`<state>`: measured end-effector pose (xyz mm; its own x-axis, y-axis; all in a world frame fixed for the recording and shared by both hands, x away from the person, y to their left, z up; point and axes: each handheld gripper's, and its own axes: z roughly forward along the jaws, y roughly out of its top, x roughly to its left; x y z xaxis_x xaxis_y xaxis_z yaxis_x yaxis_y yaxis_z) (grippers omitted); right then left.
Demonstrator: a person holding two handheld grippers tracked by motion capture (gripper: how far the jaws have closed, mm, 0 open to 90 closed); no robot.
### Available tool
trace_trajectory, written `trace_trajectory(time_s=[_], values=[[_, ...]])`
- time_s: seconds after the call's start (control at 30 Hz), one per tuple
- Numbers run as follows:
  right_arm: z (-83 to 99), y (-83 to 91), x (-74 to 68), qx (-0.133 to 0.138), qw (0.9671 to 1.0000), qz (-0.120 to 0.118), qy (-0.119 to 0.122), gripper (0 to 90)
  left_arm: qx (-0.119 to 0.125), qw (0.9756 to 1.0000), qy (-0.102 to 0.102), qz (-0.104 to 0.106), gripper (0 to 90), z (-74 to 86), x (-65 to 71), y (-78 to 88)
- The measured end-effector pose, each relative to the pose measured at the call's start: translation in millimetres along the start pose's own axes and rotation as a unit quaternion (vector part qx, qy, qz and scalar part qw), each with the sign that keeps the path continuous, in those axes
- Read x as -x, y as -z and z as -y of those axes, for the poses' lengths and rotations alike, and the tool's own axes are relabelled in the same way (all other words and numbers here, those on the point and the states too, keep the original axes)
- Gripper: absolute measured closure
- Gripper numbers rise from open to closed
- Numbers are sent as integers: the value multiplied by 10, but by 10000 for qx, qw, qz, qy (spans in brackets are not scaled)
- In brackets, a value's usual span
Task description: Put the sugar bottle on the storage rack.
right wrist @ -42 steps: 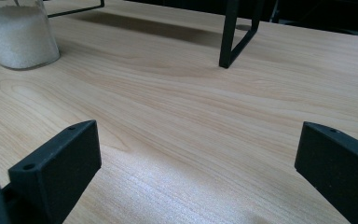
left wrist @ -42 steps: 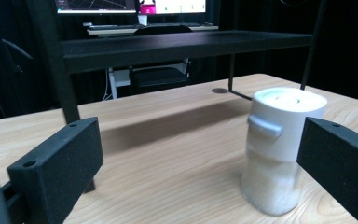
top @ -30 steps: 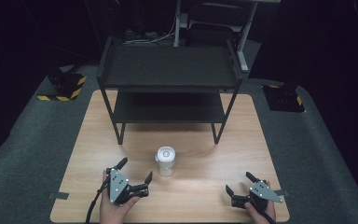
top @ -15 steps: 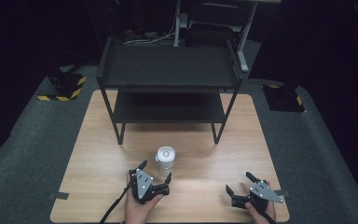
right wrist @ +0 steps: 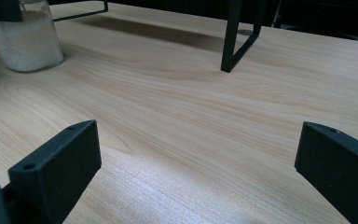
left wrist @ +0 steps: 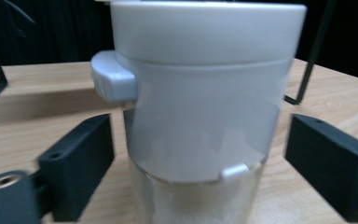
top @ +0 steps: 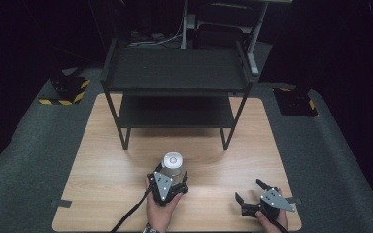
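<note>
Left tool (top: 169,183), jaws apart, straddles a jar (top: 172,163) standing upright near the middle of the desk's near edge; in the left gripper view one jaw lies on each side of the jar (left wrist: 200,116), with a visible gap between jaw and wall on both sides, so no grip is made. Right tool (top: 258,200), jaws likewise apart and holding nothing, rests by the near right corner of the desk (top: 252,141), well apart from the jar. Behind the jar, toward the far edge, stands a black two-tier shelf (top: 175,73), both tiers bare.

The jar has a white plastic cap with a side tab over a clear body partly filled with white granules (right wrist: 25,39). Judged from this, it is rigid, moderately weighted low down, smooth-walled and probably breakable if dropped. The cap's broad straight wall, or the clear body just under it, offers the surest hold; the protruding tab should be avoided.
</note>
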<state>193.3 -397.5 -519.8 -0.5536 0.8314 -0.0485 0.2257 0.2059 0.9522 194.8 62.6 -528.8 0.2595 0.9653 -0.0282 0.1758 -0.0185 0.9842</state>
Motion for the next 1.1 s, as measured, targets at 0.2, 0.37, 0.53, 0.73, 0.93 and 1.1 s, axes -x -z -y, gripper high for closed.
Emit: trace_trajectory(time_s=[0.2,0.37,0.53,0.73,0.93,1.1], values=[[0,0,1,2,10000,-9,10,1,67,9999,-40,-104,261,-20,29,-29],[0,-1,-1,2,10000,-3,25,1,73,9999,-69,-72,282,-30,18,-24],[2,-1,-2,8,10000,-2,34,1,55,9999,-130,30,283,-45,-38,-16],[2,-1,0,8,10000,-6,31,1,29,9996,-225,175,284,-67,-137,5],[3,-1,0,10,10000,-8,35,1,29,9994,-206,291,285,-84,-280,42],[-2,-2,-4,-1,10000,-1,42,1,5,9993,-164,337,285,-140,-398,78]])
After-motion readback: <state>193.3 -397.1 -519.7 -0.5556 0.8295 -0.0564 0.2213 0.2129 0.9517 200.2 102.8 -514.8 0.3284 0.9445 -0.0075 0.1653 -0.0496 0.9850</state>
